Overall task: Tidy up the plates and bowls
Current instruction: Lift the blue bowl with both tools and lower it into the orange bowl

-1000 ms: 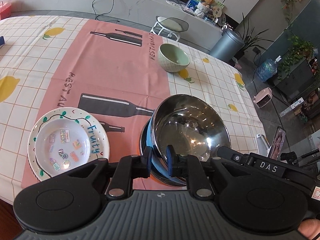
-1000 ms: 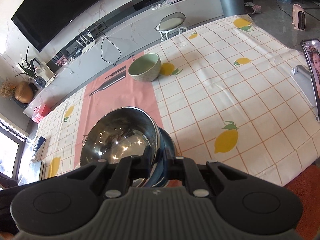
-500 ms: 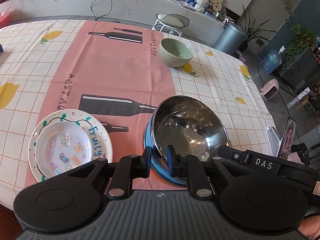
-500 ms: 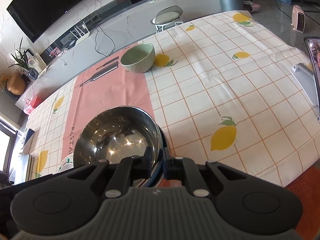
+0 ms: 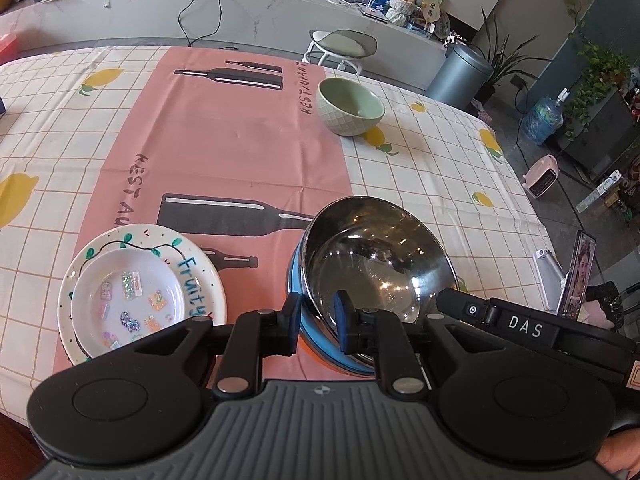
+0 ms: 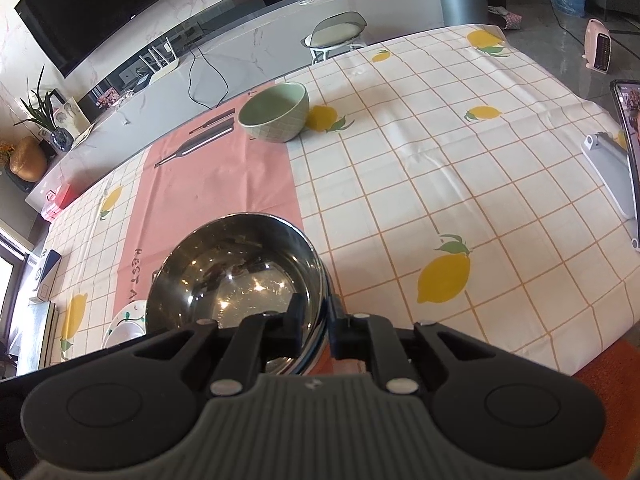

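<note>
A shiny steel bowl [image 5: 376,268] [image 6: 240,276] sits tilted inside a blue bowl [image 5: 316,340] on the pink runner near the table's front edge. My left gripper [image 5: 317,312] straddles their near rim. Its jaws are opening, one pad outside the blue wall and one inside the steel bowl, with a gap showing. My right gripper [image 6: 318,320] straddles the steel rim on the other side, its jaws also opening and slightly clear of it. A small white plate [image 5: 128,304] lies on a painted "Fruity" plate [image 5: 200,272] to the left. A green bowl [image 5: 350,108] [image 6: 276,118] stands farther back.
A phone [image 5: 580,276] leans on a white stand [image 6: 608,172] at the table's right edge. A stool [image 5: 344,44] and a grey bin [image 5: 460,72] stand beyond the far edge. The lemon-print cloth [image 6: 440,184] lies bare to the right of the bowls.
Both pairs of jaws have spread a little around the bowl rims. The nested bowls, the plates and the green bowl have stayed where they were.
</note>
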Demonstrator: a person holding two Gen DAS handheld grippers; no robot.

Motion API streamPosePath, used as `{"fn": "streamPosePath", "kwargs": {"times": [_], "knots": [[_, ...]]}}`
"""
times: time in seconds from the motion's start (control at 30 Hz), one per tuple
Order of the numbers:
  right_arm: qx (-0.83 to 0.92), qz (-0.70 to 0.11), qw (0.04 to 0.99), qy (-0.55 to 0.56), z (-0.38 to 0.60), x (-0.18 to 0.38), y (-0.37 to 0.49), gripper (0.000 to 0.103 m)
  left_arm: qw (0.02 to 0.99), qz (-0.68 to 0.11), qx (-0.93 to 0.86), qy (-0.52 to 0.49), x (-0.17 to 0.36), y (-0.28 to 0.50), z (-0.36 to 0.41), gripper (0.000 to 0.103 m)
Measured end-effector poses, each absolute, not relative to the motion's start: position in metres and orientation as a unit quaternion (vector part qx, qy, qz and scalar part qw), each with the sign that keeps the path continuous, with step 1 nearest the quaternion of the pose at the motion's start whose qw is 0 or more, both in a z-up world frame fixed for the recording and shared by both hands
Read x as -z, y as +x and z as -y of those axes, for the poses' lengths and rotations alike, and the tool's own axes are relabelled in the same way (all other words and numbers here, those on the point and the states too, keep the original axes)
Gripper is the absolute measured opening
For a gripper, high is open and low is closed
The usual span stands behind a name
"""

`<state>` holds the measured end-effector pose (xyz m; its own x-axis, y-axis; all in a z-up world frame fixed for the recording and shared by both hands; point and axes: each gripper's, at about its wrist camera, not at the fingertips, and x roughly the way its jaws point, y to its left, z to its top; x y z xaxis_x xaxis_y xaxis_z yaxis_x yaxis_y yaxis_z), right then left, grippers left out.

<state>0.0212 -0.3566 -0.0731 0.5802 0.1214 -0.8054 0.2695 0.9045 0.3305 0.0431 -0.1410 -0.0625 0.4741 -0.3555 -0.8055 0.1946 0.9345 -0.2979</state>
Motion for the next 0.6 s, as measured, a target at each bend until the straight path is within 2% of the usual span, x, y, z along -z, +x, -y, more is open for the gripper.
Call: {"fn": "streamPosePath", "kwargs": {"times": [0.07, 0.17, 0.3, 0.33, 0.43, 0.53, 0.6], "knots": [[0.042, -0.454, 0.865, 0.210, 0.356, 0.071, 0.021, 0.013, 0.858, -0.481, 0.159, -0.084, 0.061, 0.042, 0.139, 0.026], [0.040, -0.451, 0.867, 0.208, 0.355, 0.069, 0.020, 0.022, 0.860, -0.478, 0.156, -0.087, 0.058, 0.043, 0.136, 0.026], [0.045, -0.442, 0.873, 0.201, 0.355, 0.064, 0.019, 0.022, 0.863, -0.471, 0.155, -0.099, 0.054, 0.044, 0.131, 0.026], [0.045, -0.439, 0.874, 0.203, 0.356, 0.063, 0.018, 0.022, 0.864, -0.468, 0.154, -0.101, 0.052, 0.044, 0.130, 0.026], [0.044, -0.431, 0.878, 0.204, 0.358, 0.060, 0.019, 0.009, 0.868, -0.461, 0.152, -0.103, 0.049, 0.047, 0.127, 0.027], [0.040, -0.432, 0.878, 0.203, 0.359, 0.060, 0.020, 0.002, 0.869, -0.460, 0.149, -0.108, 0.048, 0.051, 0.125, 0.027], [0.040, -0.432, 0.878, 0.202, 0.358, 0.062, 0.020, 0.002, 0.869, -0.460, 0.148, -0.109, 0.048, 0.052, 0.124, 0.027]]}}
